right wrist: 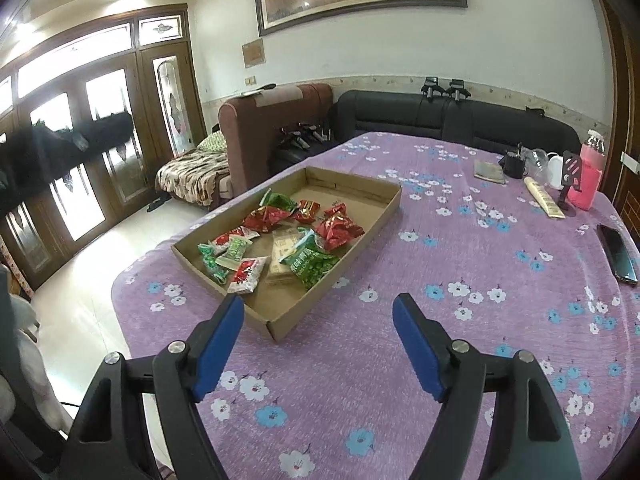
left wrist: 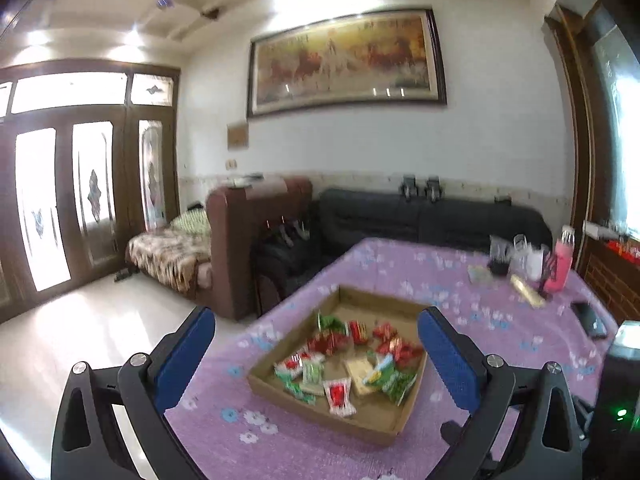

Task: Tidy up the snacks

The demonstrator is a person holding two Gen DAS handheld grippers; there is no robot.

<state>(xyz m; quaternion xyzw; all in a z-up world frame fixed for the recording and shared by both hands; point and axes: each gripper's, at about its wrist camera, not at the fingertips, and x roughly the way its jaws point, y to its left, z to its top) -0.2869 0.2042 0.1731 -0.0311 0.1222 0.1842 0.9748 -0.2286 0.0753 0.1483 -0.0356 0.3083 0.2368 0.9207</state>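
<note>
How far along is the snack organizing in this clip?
Early. Done: the snack packets are all inside the cardboard tray, though jumbled, red and green mixed. In hand: nothing; the left gripper and right gripper are both open and empty, short of the tray. Left: any sorting or arranging of the packets.

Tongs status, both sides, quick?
Left tongs: open, holding nothing, above the cardboard tray.
Right tongs: open, holding nothing, over the purple tablecloth.
</note>
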